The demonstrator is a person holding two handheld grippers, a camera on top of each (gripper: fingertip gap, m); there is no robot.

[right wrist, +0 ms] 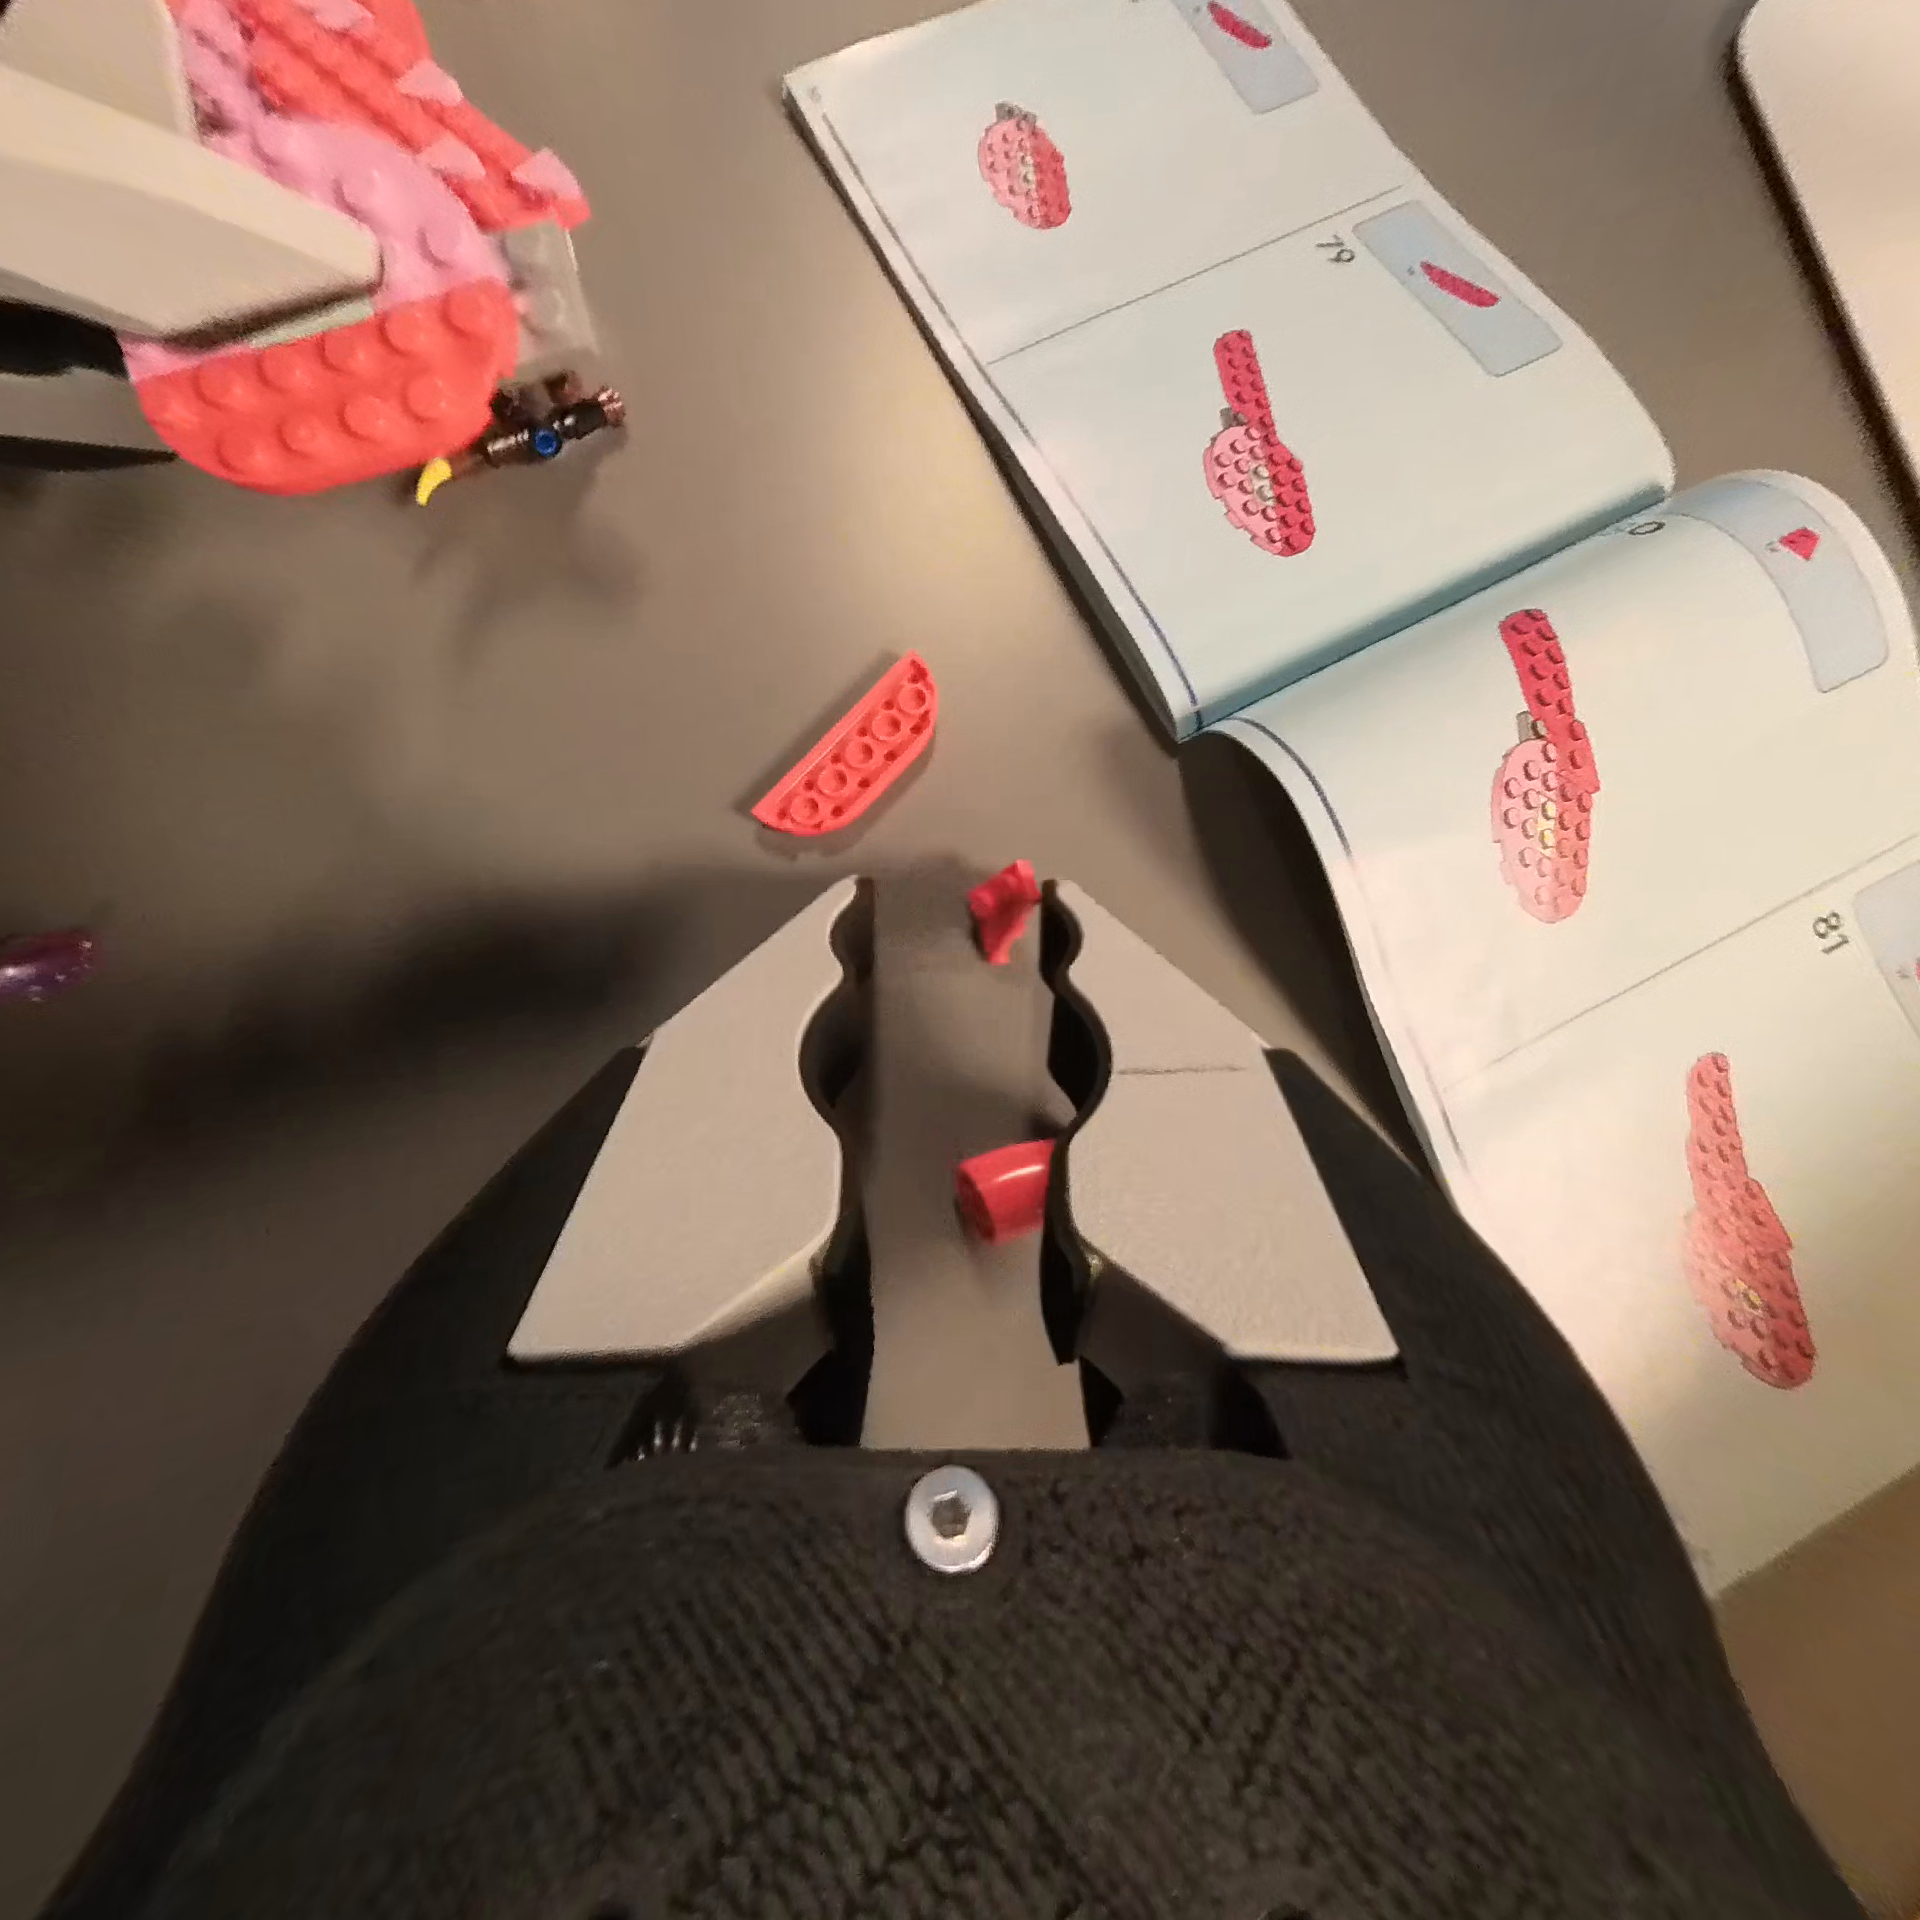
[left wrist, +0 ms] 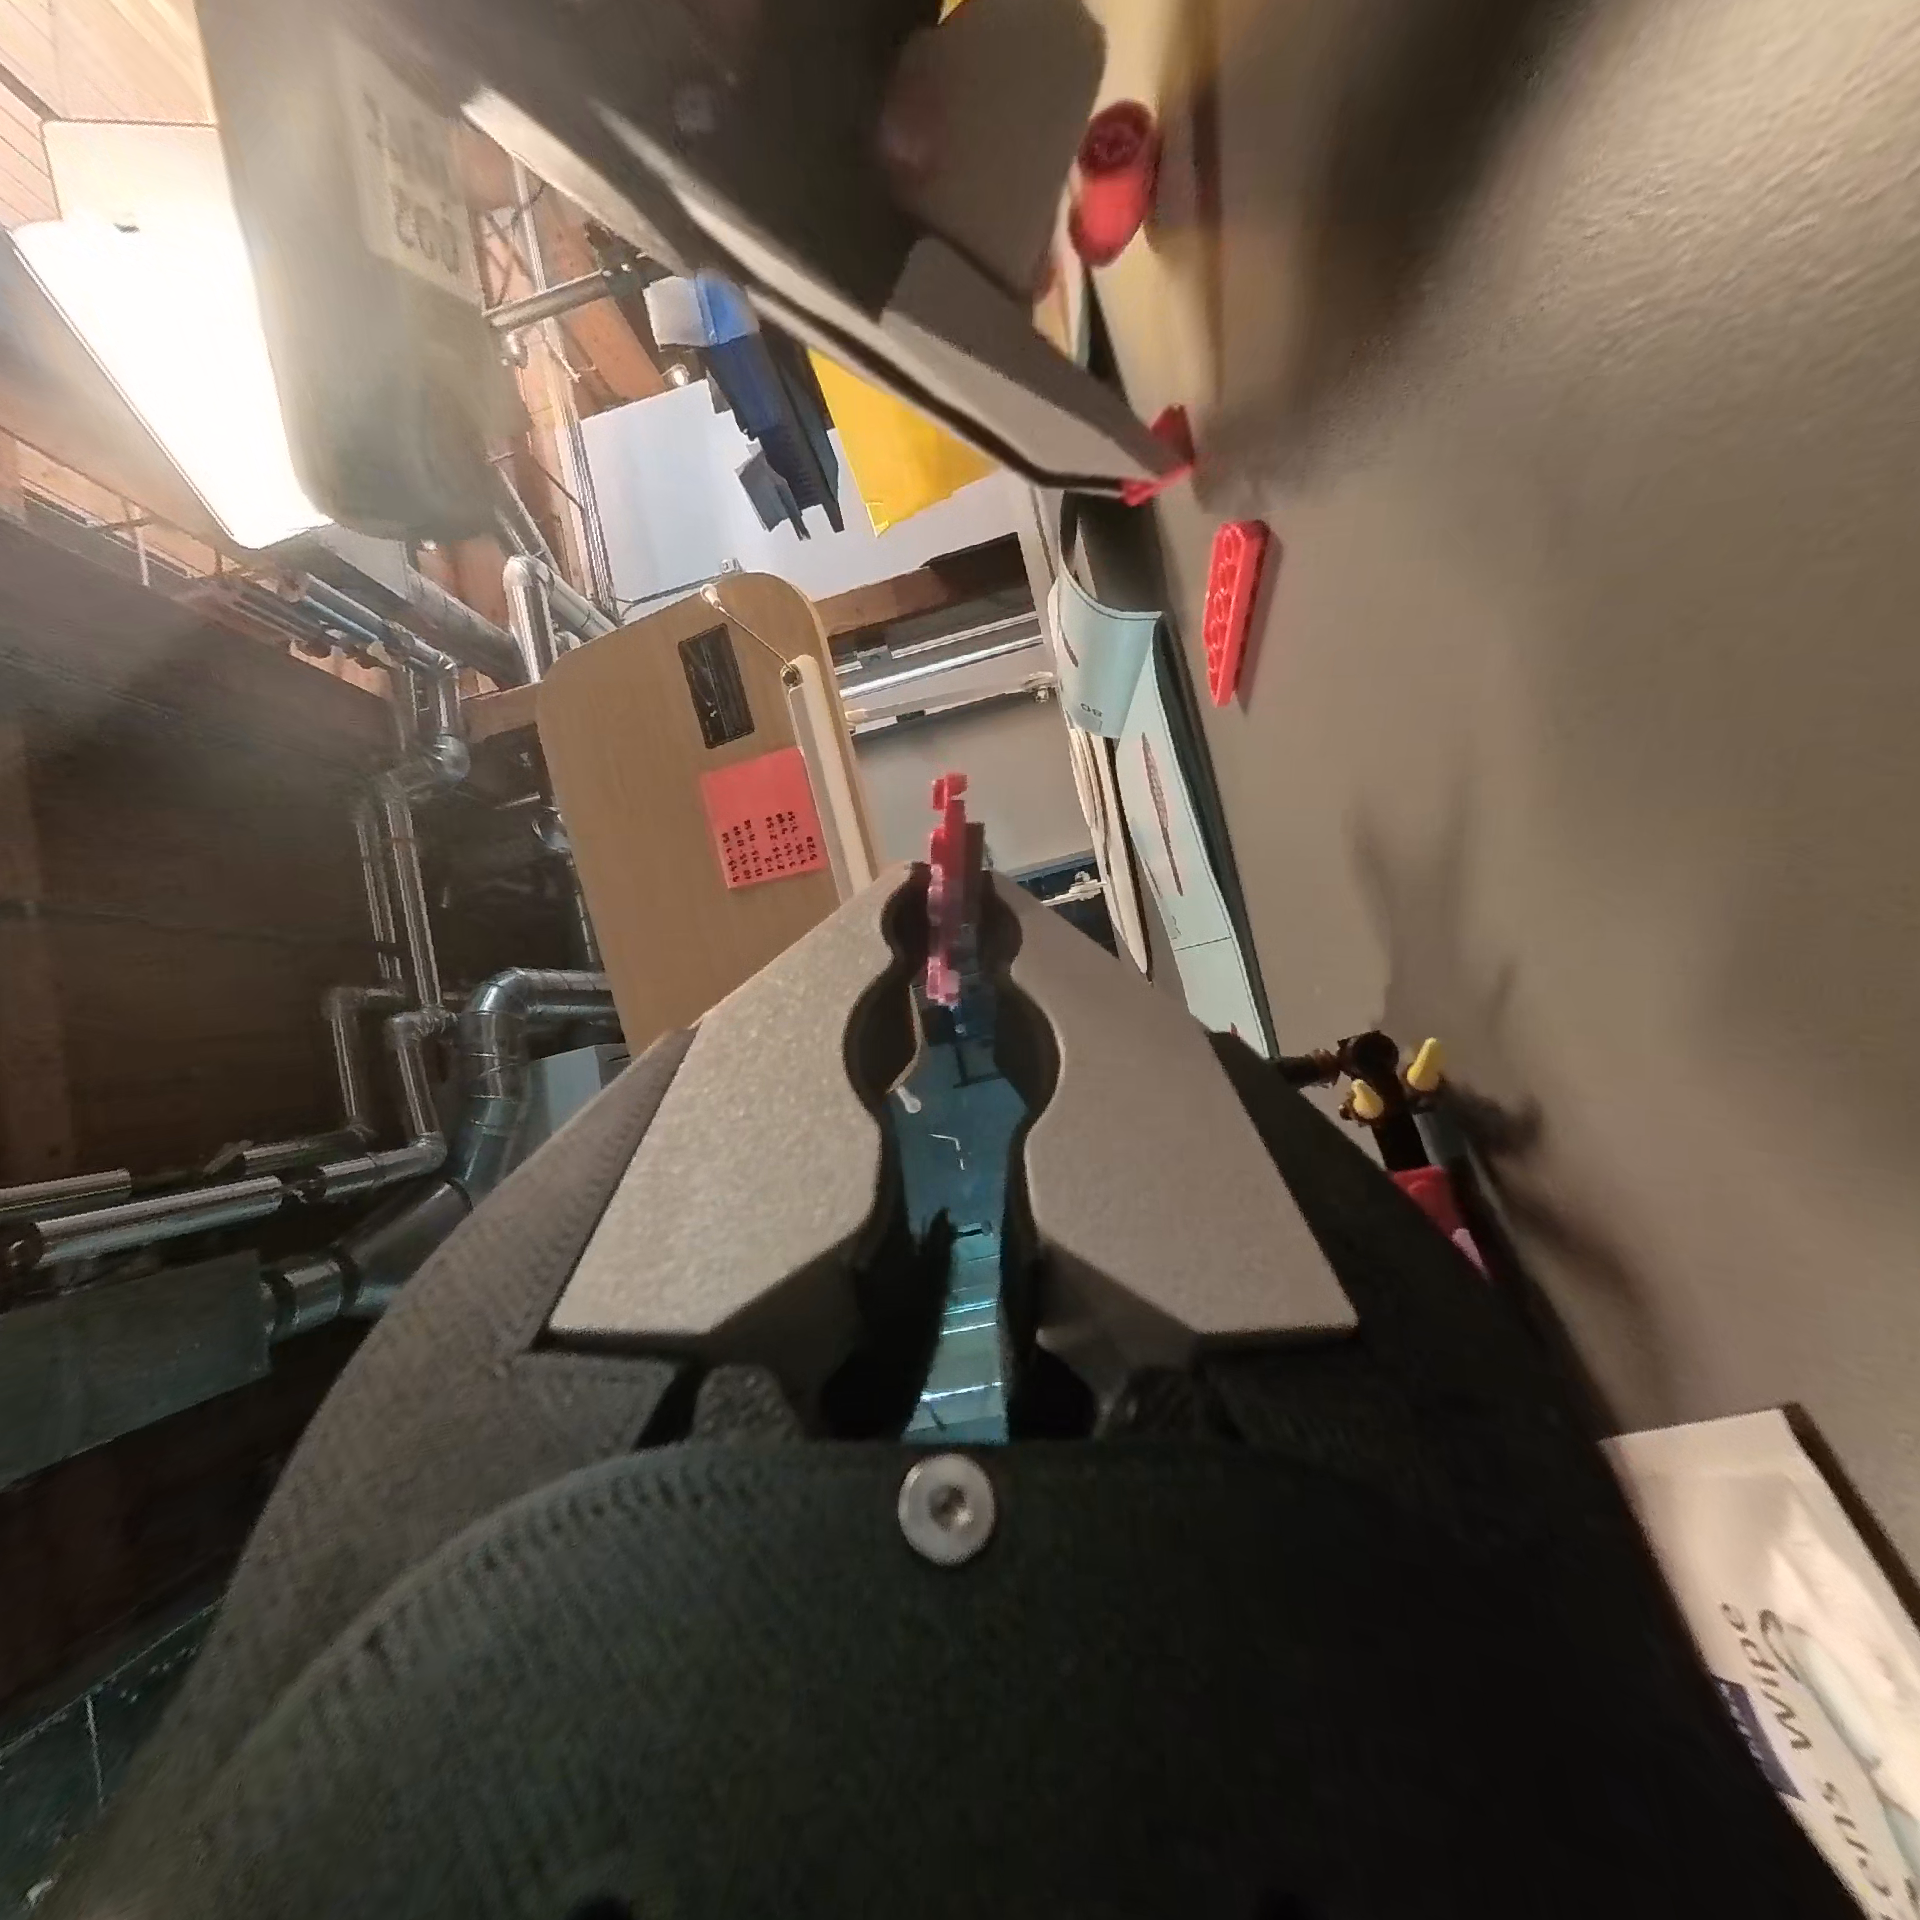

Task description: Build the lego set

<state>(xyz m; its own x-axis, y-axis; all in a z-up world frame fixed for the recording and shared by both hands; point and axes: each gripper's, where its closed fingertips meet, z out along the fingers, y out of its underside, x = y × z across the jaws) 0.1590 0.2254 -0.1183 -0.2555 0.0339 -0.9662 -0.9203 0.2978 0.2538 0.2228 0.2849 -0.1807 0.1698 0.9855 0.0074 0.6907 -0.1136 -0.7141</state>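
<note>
While left jaws clamp a pink-red brick assembly (left wrist: 951, 894), right jaws stand released, seemingly beside a red piece (right wrist: 1003, 909).

1. My left gripper (left wrist: 951, 894) is clamped on the red-and-pink brick assembly (right wrist: 343, 291), a flat studded build held edge-on, up off the table at far left.
2. Small red piece (right wrist: 1003, 909) lies on the grey table (right wrist: 520, 727) between my right gripper's (right wrist: 956, 904) parted fingertips, just beside the right one.
3. Red half-round plate (right wrist: 847, 753) lies flat on the table, underside up, just beyond those tips.
4. Red curved piece (right wrist: 1003, 1184) lies nearer, between the same fingers.
</note>
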